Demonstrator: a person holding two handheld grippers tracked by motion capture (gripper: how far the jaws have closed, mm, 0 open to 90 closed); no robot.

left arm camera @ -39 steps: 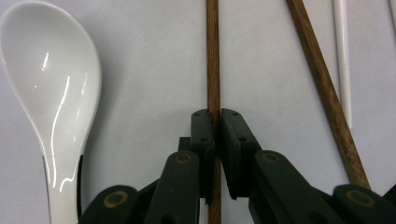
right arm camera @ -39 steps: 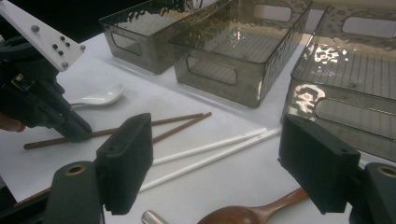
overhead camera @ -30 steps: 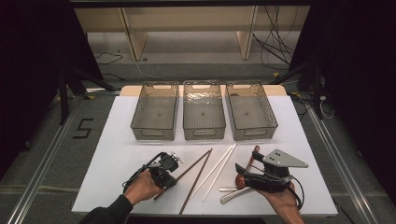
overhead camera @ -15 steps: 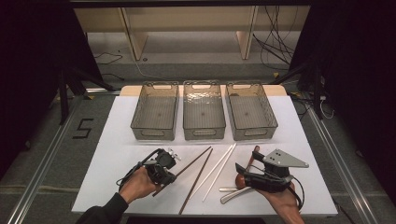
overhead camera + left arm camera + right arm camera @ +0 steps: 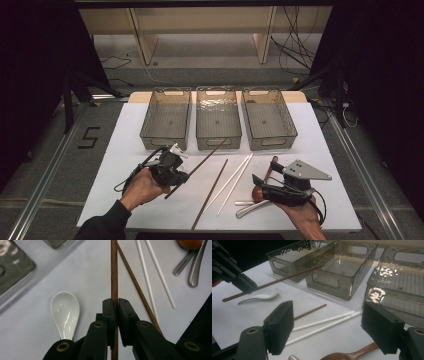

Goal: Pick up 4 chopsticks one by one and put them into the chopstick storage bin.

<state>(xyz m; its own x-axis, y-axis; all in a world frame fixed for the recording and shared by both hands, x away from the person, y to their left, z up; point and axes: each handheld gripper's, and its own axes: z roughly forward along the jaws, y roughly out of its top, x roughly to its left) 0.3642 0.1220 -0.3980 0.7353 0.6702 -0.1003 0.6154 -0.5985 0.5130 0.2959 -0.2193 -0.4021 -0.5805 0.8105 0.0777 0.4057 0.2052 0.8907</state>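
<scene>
My left gripper (image 5: 180, 176) (image 5: 114, 302) is shut on a brown chopstick (image 5: 205, 159) (image 5: 114, 270), held off the white table with its far end near the middle bin (image 5: 218, 117). Its twin brown chopstick (image 5: 210, 192) (image 5: 136, 286) lies on the table beside two white chopsticks (image 5: 235, 182) (image 5: 153, 277). A white ceramic spoon (image 5: 65, 312) (image 5: 260, 296) rests under the left gripper. My right gripper (image 5: 260, 189) (image 5: 327, 327) stands open near the front right, with a wooden spoon (image 5: 266, 176) (image 5: 352, 354) just in front of its jaws and nothing between them.
Three clear grey bins stand in a row at the back: left bin (image 5: 166, 119), middle, and right bin (image 5: 269, 117). Metal spoons (image 5: 250, 206) (image 5: 192, 267) lie by the right gripper. Bare white table (image 5: 125, 135) spreads at the left and far right.
The left gripper has lifted the brown chopstick off the table and carried it slightly away from the person, toward the bins. The right gripper has stayed put.
</scene>
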